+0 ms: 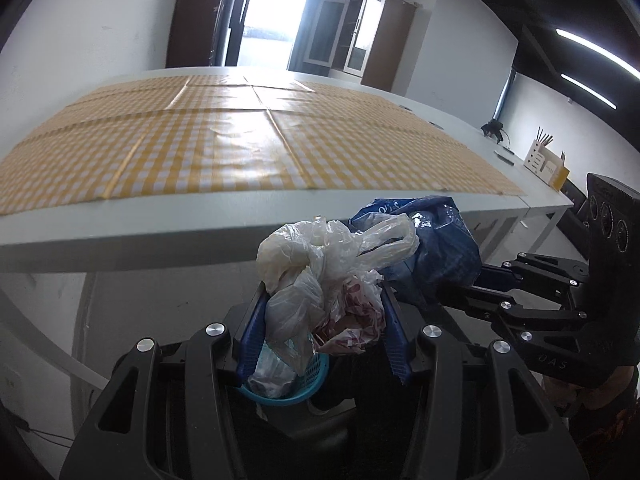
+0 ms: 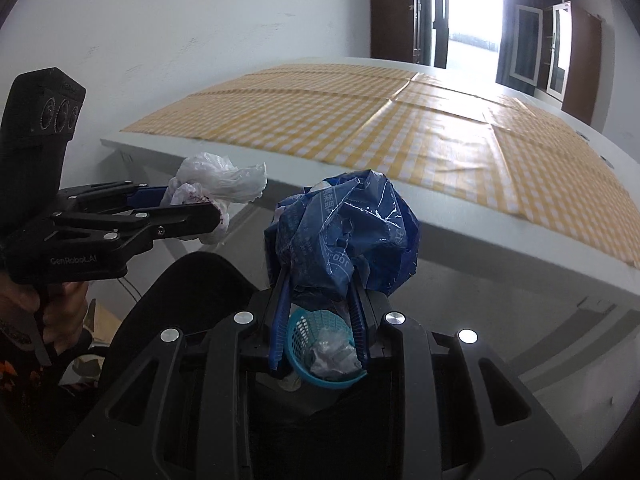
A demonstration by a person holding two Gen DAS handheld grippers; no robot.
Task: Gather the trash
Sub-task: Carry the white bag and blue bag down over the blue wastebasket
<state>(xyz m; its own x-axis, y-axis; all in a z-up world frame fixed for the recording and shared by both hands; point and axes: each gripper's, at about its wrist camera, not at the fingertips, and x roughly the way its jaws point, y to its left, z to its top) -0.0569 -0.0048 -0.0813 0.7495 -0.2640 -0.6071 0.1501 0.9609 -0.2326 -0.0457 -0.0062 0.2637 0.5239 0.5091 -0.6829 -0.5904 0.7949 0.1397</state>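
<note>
My left gripper (image 1: 324,300) is shut on a crumpled white plastic bag (image 1: 320,264) with red-printed paper in it, held in the air in front of the table edge. My right gripper (image 2: 320,276) is shut on a crumpled blue plastic bag (image 2: 344,232). The blue bag (image 1: 436,240) also shows in the left wrist view, right beside the white one. The white bag (image 2: 216,184) and left gripper (image 2: 208,212) show at left in the right wrist view. A small blue basket (image 1: 292,392) with clear wrappers sits on the floor below both grippers; it also shows in the right wrist view (image 2: 320,344).
A white table (image 1: 160,228) with a yellow checked cloth (image 1: 240,148) is ahead. A black chair back (image 2: 192,292) is below left. A box with pencils (image 1: 546,164) stands on the table's far right. A bright doorway (image 1: 276,12) and cabinets are behind.
</note>
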